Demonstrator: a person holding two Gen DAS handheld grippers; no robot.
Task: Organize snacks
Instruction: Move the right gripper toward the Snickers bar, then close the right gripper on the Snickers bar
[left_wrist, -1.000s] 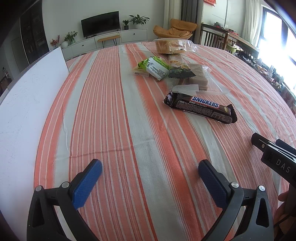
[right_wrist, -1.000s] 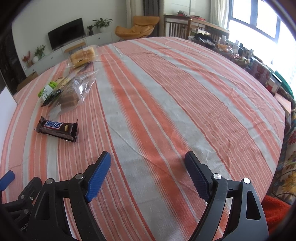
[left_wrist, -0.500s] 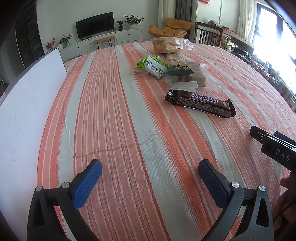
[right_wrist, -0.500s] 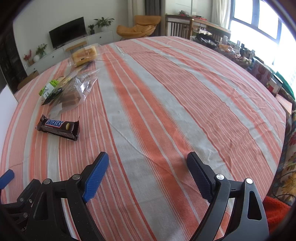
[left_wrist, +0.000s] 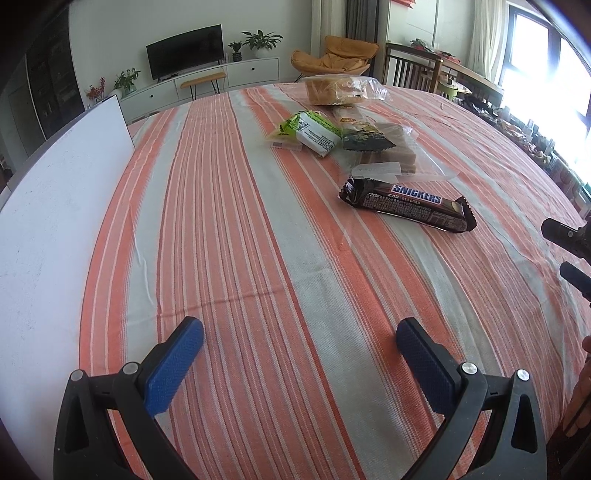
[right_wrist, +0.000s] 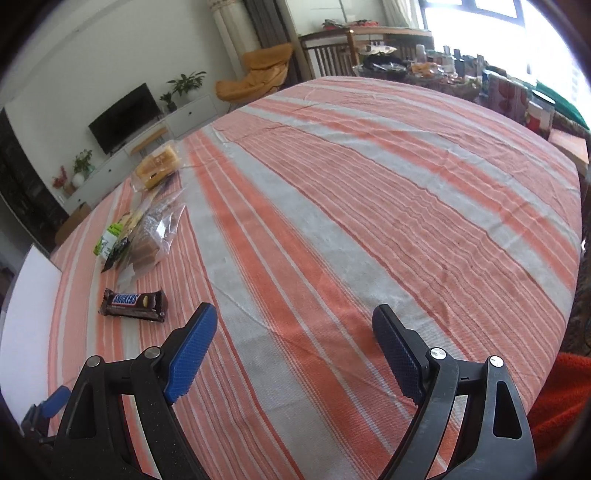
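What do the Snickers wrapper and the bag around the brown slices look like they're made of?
Snickers wrapper: looks like glossy printed plastic film, going by the sheen along its top and its crimped, zigzag ends. Bag around the brown slices: thin clear plastic, probably soft film; the slices show through it, and it wrinkles and glints. Both lie on the striped tablecloth, a matte woven fabric.

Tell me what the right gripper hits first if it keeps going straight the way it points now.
Probably only the striped tablecloth: the right gripper is open and empty, and the Snickers bar lies off to the left of its line. Depth is hard to judge.
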